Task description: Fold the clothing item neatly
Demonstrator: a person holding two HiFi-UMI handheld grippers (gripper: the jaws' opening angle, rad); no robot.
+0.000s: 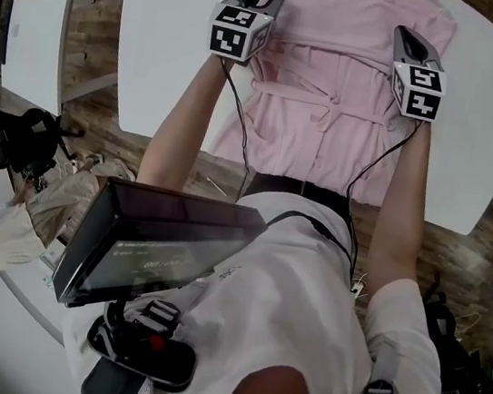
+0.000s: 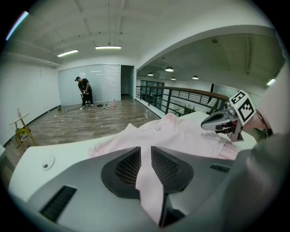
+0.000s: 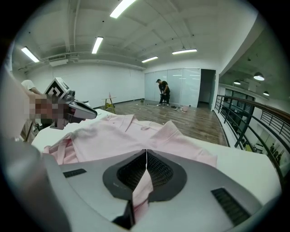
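A: Jaws first, what do they hold?
B: Left gripper [image 2: 145, 152] is clamped on a thick fold of the pink dress [image 1: 321, 129]; right gripper [image 3: 146, 154] is pinched tight on a thin edge. The dress lies spread on the white table [image 1: 172, 52].
A: Step?
B: Probably starting a fold. Next, I'd carry both edges across evenly, keeping the cloth taut.

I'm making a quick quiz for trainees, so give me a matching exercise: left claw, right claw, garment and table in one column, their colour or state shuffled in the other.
1 left claw
2 right claw
3 garment
4 table

A white, under the cloth
B pink, spread out
C closed almost fully on thin cloth
D closed partway on a thicker fold

Pairs: 1-D, 2-C, 3-B, 4-A
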